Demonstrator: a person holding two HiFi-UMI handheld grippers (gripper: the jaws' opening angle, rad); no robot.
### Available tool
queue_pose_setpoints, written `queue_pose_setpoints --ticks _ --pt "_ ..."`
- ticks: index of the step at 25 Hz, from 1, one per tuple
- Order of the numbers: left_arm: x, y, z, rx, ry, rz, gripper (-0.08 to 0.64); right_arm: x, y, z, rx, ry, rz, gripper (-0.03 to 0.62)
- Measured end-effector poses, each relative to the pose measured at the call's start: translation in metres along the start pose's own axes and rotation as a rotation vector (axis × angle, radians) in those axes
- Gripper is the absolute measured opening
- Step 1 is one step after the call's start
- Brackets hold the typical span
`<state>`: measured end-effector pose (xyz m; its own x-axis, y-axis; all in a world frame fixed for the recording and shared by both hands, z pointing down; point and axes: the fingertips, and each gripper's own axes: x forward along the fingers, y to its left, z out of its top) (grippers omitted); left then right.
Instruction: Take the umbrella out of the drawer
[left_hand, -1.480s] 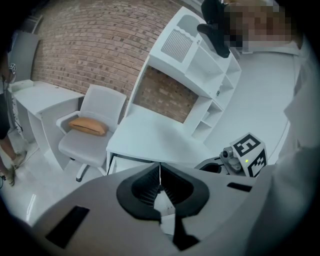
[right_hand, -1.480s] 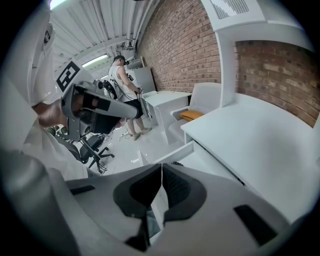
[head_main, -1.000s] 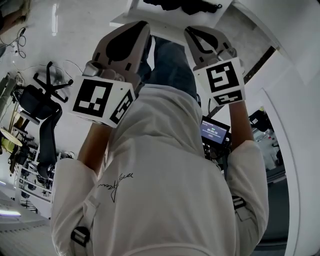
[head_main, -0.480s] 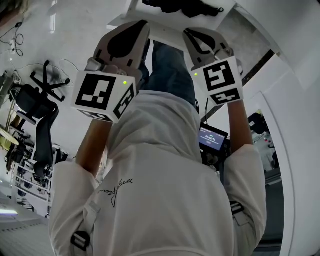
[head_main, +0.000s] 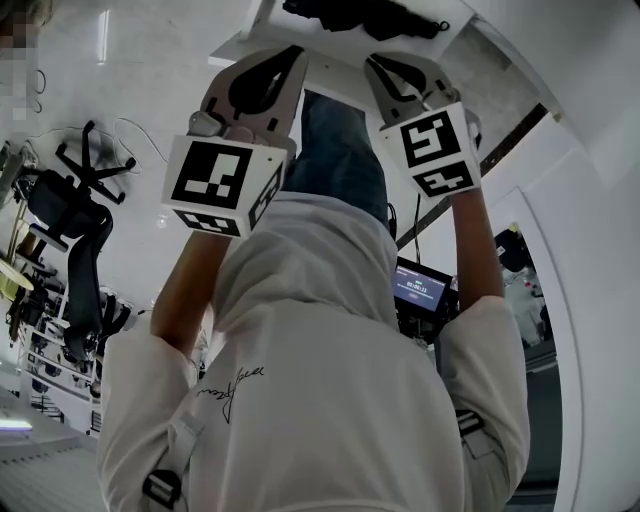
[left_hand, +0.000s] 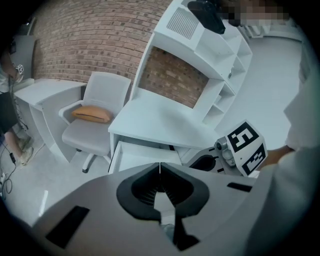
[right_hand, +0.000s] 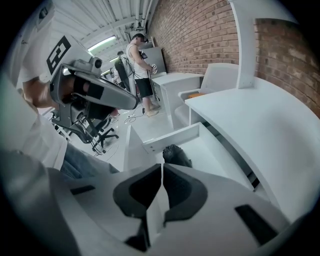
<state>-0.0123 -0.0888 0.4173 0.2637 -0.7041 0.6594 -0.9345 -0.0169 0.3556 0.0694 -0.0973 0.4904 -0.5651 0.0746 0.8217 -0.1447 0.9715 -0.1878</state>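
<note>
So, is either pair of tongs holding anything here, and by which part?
Nothing is held. The left tongs and right tongs are both shut and empty; the umbrella lies untouched in the open drawer.

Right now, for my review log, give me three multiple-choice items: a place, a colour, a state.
1. Where is the umbrella? A on the floor; B in the drawer; C on a shelf.
2. What colour is the cushion on the chair? A orange; B blue; C green.
3. How do the jaws of the right hand-held gripper stand? A wide apart; B clamped on the umbrella; C together, empty.
Key: 1 B, it lies inside the pulled-out drawer; 2 A, orange against the white seat; 3 C, they meet with nothing between.
</note>
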Motion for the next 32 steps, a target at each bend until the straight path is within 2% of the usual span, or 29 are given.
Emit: queue_pose_setpoints --ticks 11,16,32 --pt "0.021 0.007 -0.02 -0.014 0.04 -0.005 0.017 0.029 -0.013 -0.015 -0.044 0.072 -0.015 0.026" --pt "0.025 0.011 -0.024 -0.029 0.042 -0.001 0.017 0.041 -0.014 -0.014 -0.042 0.071 -0.005 0.026" --pt "0.036 0.018 -0.032 -0.06 0.054 0.02 0.017 0.074 -0.037 -0.032 -0.126 0.146 -0.044 0.028"
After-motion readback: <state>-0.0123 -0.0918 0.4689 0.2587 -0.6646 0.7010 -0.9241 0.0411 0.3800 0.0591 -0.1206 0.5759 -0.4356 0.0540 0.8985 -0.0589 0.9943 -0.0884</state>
